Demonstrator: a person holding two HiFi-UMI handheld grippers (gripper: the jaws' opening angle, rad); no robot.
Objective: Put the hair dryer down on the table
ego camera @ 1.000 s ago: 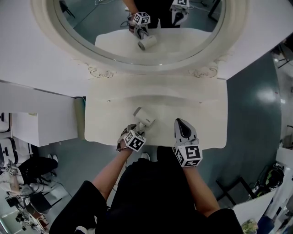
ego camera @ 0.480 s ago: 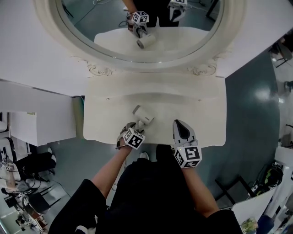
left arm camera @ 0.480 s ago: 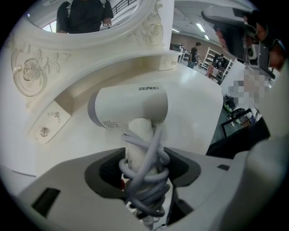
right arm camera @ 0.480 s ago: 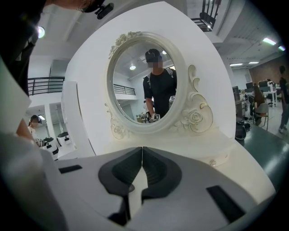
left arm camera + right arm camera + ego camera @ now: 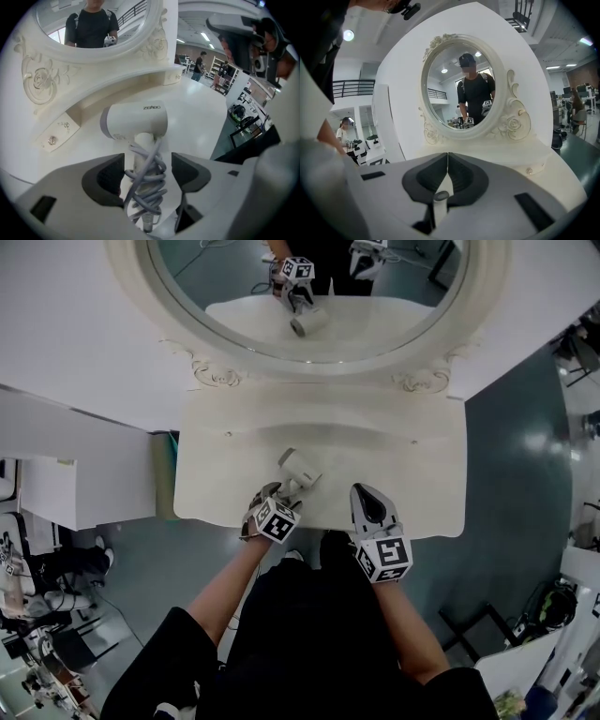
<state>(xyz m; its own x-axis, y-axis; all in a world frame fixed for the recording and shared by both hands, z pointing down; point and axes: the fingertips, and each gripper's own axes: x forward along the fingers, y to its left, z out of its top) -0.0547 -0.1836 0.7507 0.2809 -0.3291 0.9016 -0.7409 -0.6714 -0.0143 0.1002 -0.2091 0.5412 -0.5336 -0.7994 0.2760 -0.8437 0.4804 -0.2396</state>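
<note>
A white hair dryer (image 5: 298,468) lies on the cream dressing table (image 5: 412,465), near its front edge. In the left gripper view its barrel (image 5: 136,122) points left, and a grey cord (image 5: 146,180) is wound around its handle. My left gripper (image 5: 278,493) points steeply down over that handle. Its jaws have just been opening. The handle and cord still sit between them (image 5: 147,171), with a gap at the right pad. My right gripper (image 5: 366,491) hovers to the right of the dryer, over the table's front edge. It is shut with nothing in it (image 5: 448,157).
A large oval mirror (image 5: 309,296) in a carved frame rises at the back of the table and reflects both grippers and the dryer. A small drawer knob (image 5: 52,139) sits under the mirror's raised shelf. Grey floor lies to the right of the table.
The head view has shifted slightly. The dryer stays in the same spot on the table with the left gripper at its handle. The right gripper has edged a little to the left.
</note>
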